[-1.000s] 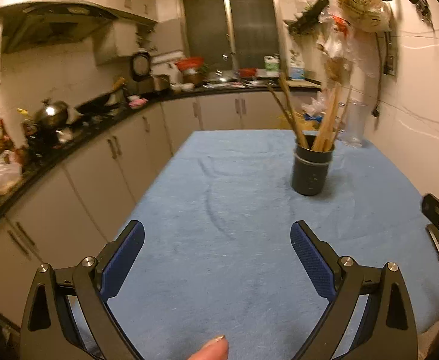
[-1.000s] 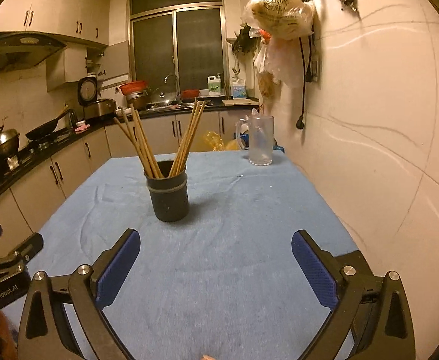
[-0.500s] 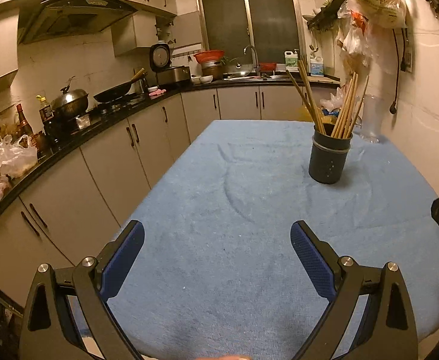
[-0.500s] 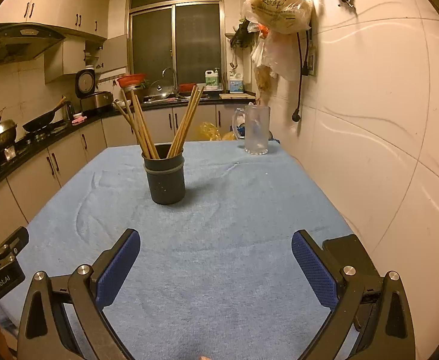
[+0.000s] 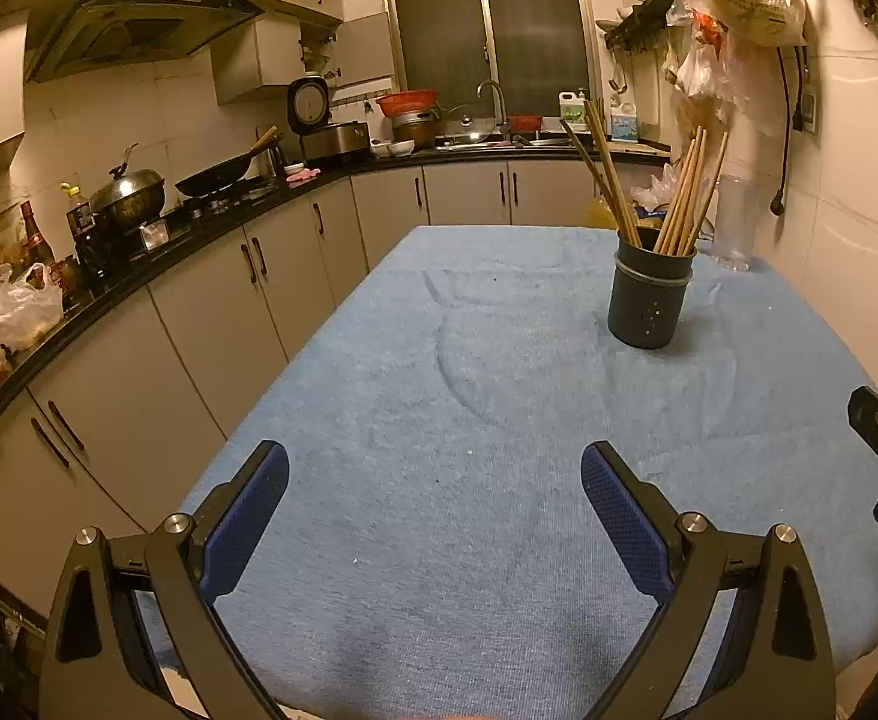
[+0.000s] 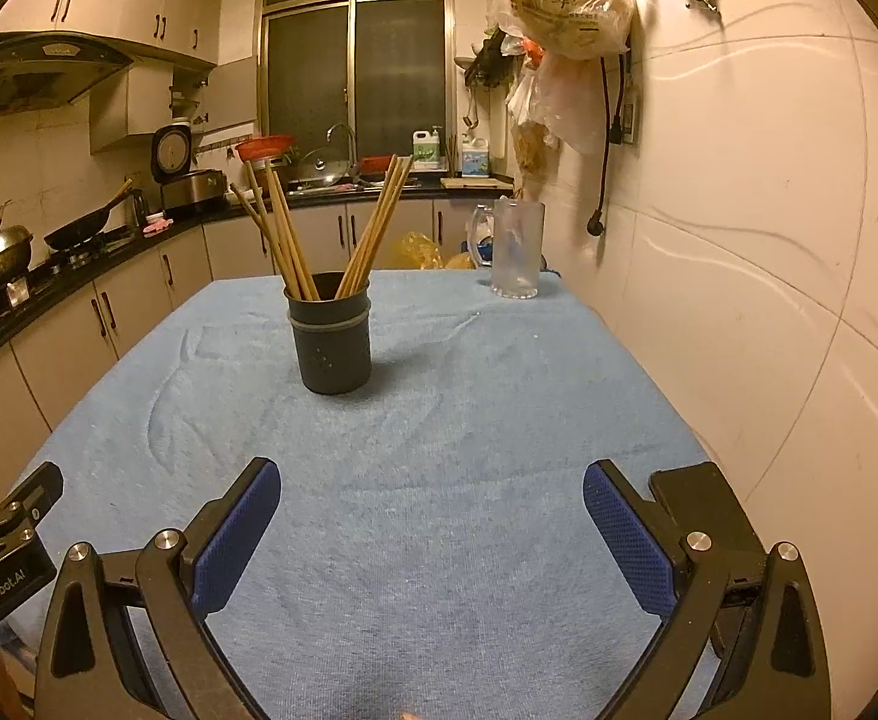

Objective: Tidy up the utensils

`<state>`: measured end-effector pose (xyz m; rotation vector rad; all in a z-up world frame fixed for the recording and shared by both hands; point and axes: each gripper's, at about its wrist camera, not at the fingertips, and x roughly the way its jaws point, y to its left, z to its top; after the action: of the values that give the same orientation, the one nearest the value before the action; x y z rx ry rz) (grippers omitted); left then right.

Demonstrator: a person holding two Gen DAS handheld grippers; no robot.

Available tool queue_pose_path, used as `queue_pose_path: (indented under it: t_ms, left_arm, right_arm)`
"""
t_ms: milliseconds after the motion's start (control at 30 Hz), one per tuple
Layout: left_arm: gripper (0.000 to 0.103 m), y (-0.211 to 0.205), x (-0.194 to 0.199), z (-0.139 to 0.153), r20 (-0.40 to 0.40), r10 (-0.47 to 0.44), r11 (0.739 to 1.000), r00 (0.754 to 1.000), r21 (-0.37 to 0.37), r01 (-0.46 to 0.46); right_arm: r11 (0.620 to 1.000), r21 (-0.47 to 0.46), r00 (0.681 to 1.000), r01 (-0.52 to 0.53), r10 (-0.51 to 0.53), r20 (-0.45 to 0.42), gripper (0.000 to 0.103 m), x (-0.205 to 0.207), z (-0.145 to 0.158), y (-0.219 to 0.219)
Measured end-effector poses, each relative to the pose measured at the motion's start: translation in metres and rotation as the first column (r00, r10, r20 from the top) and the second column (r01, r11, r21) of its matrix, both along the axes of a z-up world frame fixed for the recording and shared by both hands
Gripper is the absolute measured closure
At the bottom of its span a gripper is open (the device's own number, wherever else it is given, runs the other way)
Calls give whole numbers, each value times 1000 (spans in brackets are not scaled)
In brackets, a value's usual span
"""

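We hold both claws, left claw (image 5: 435,501) and right claw (image 6: 432,501), wide and empty; ahead, the holder (image 6: 335,341) could tip if we snag the leaning chopsticks (image 6: 372,234).

Left gripper (image 5: 435,495): black angular frame, blue textured pads (image 5: 625,521), silver screws.
Right gripper (image 6: 431,498): same black frame, blue pads (image 6: 628,531).
Marking: white "GenRobot.AI" lettering.

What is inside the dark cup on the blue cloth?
Wooden chopsticks stand in the dark cup, leaning left and right. Their lower ends and the cup's bottom are hidden by its wall.
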<state>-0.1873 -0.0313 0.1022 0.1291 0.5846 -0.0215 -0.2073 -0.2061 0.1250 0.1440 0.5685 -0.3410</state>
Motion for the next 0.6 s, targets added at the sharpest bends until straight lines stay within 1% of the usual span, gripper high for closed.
queue_pose_path:
  t_ms: [600]
  left_arm:
    - [6,1,2,-3,-8,-7,1000,1000,0,7]
  right_arm:
    - [1000,-12,1000,-9,8,-12,1,0,-3,5]
